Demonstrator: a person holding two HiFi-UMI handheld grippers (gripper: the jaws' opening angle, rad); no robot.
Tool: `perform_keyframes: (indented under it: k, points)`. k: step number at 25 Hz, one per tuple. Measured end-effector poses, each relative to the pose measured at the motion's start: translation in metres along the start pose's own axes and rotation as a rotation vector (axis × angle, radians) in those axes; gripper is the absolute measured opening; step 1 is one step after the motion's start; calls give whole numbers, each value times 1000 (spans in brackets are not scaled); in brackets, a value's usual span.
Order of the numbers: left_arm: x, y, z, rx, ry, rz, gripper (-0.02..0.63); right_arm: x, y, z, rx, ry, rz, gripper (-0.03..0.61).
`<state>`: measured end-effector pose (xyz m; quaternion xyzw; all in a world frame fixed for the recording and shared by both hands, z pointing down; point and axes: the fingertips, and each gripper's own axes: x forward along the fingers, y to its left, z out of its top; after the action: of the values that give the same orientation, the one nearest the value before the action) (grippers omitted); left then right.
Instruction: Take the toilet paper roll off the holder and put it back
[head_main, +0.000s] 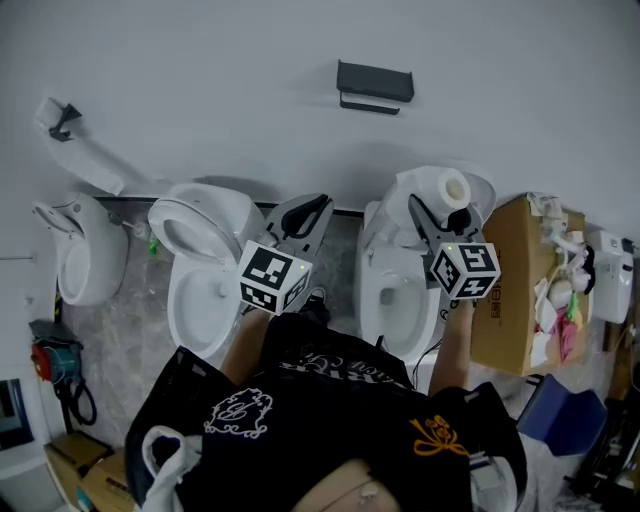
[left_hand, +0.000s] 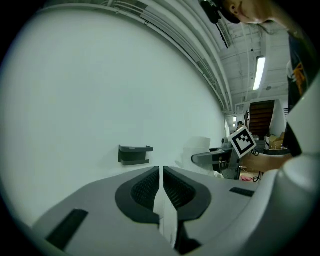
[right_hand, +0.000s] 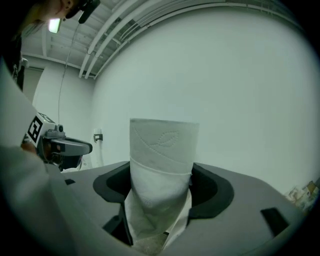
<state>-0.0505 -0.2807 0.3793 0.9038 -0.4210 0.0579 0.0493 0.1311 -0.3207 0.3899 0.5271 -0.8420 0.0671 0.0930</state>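
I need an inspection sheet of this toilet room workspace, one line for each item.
Surface: grey stone floor; no table seen.
Job's things: toilet paper roll off the holder, which sits empty on the wall.
Clutter: cardboard box full of odds and ends, at right.
Grippers: right gripper shut on the roll; left gripper shut.
Cables: black cable looped at far left.
Surroundings: two toilets, urinal.

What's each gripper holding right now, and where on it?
Right gripper clamps the toilet paper roll across its curved sides, near one end. Left gripper has its jaws together, holding nothing.
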Motion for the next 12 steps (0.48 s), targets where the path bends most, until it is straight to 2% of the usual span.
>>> perform_keyframes:
  k: [12]
  points:
    - [20,66,2,12,11,-10,25,91,-25,88,-112,-93,-24,339]
